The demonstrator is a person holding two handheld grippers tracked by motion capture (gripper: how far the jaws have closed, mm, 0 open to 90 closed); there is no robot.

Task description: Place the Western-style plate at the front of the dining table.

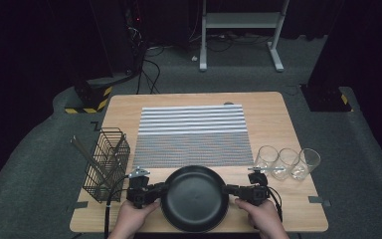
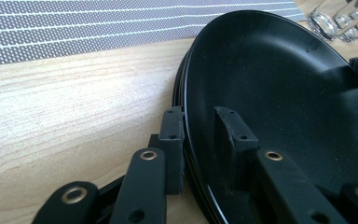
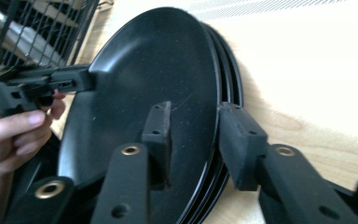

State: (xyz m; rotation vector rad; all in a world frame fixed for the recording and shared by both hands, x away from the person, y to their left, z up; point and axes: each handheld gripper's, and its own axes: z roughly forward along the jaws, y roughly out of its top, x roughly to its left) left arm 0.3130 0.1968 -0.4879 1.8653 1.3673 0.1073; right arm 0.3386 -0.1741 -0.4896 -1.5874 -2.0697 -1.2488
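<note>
A stack of black plates (image 1: 194, 199) lies at the near edge of the wooden table (image 1: 273, 114). My left gripper (image 1: 163, 188) holds its left rim and my right gripper (image 1: 227, 189) its right rim. In the left gripper view, the left gripper (image 2: 201, 133) has one jaw under the layered rims and the other inside the top plate (image 2: 284, 93). The right gripper (image 3: 196, 109) clamps the plates (image 3: 144, 70) the same way, one jaw inside and one outside. Across the plate, a hand (image 3: 14, 135) holds the left gripper (image 3: 37, 86).
A black wire basket (image 1: 107, 164) with long utensils stands left of the plates. A striped placemat (image 1: 193, 134) covers the table's middle. Three clear glasses (image 1: 287, 163) stand in a row at the right. Beyond the table are cables and a white desk frame (image 1: 238, 30).
</note>
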